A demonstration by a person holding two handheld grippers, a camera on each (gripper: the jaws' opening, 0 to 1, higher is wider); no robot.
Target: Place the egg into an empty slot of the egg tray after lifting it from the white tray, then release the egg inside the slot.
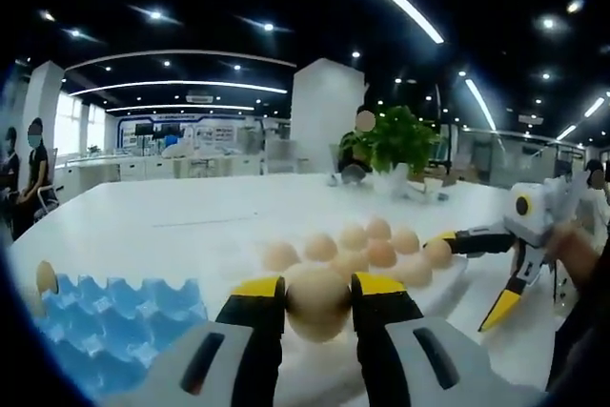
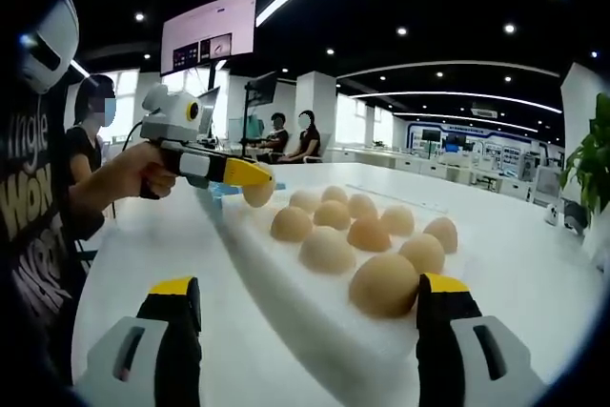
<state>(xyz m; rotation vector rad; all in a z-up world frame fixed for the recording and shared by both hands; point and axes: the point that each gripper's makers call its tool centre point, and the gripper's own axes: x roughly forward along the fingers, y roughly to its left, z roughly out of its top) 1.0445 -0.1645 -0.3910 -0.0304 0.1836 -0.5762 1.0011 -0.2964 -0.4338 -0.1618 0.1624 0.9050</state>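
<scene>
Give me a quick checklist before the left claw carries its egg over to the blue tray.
1. Left claw shut on the tan egg: ok.
2. Egg lifted off the white foam tray: ok.
3. Blue moulded egg tray has empty slots: ok.
4. Right claw open, its jaws either side of the white tray's near corner: ok.
5. Grip firm enough: cannot tell.

Bright ceiling strips, soft blur, fisheye warping
</scene>
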